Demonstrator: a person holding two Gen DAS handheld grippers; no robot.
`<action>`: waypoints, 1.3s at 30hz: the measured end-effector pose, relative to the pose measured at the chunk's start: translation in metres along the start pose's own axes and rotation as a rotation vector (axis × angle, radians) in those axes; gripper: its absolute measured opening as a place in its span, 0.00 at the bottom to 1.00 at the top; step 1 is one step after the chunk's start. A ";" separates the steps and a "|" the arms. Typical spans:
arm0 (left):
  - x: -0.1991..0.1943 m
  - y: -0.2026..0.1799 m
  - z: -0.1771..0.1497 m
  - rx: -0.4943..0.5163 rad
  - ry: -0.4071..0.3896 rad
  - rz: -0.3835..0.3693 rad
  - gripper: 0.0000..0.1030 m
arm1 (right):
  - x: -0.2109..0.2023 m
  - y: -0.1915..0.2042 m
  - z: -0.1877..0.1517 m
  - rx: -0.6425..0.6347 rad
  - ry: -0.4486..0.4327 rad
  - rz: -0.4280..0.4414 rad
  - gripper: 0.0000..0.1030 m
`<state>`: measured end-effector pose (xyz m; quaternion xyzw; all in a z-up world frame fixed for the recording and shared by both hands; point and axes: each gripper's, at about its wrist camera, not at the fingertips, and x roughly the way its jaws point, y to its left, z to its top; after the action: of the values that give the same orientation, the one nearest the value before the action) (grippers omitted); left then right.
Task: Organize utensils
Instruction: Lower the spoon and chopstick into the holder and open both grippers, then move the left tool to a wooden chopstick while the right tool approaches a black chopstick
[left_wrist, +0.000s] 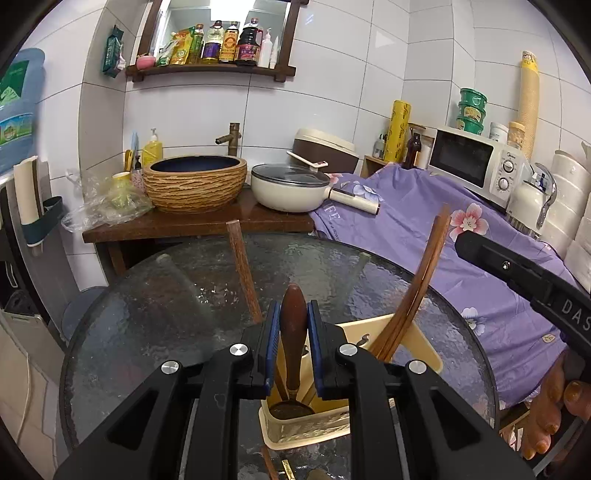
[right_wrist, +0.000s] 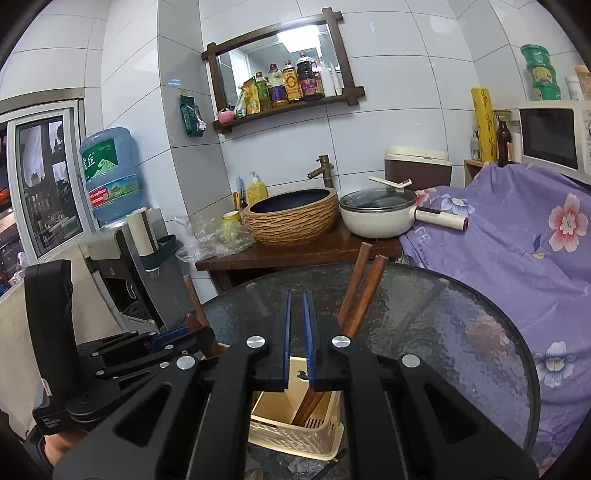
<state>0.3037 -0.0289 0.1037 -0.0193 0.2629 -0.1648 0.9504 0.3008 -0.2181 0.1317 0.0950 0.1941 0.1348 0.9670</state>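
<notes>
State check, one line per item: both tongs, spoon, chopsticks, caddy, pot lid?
Left tongs: shut on the spoon handle.
Right tongs: shut, nothing between them.
Spoon: upright, bowl down inside the caddy.
Chopsticks: standing tilted in the caddy.
Caddy: upright on the glass table.
Pot: lid on.

Textured, glossy glass table (left_wrist: 155, 317); cream plastic caddy (right_wrist: 295, 439), perforated; dark wooden spoon (left_wrist: 293, 332), smooth; reddish wooden chopsticks (right_wrist: 360, 291), matt. Far: ribbed basin (left_wrist: 195, 186), floral purple cloth (left_wrist: 406, 236), glossy white tiles (left_wrist: 192, 110).
</notes>
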 end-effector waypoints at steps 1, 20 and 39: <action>0.000 0.000 -0.001 0.000 -0.002 -0.001 0.15 | -0.001 -0.001 -0.002 0.005 0.001 0.003 0.07; -0.048 0.012 -0.055 -0.002 -0.019 0.036 0.73 | -0.050 0.003 -0.079 -0.017 0.074 -0.053 0.63; 0.012 0.036 -0.149 -0.016 0.299 0.073 0.51 | 0.017 0.003 -0.186 0.022 0.475 -0.099 0.54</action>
<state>0.2487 0.0089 -0.0346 0.0074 0.4031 -0.1291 0.9060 0.2403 -0.1859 -0.0421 0.0617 0.4220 0.1036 0.8985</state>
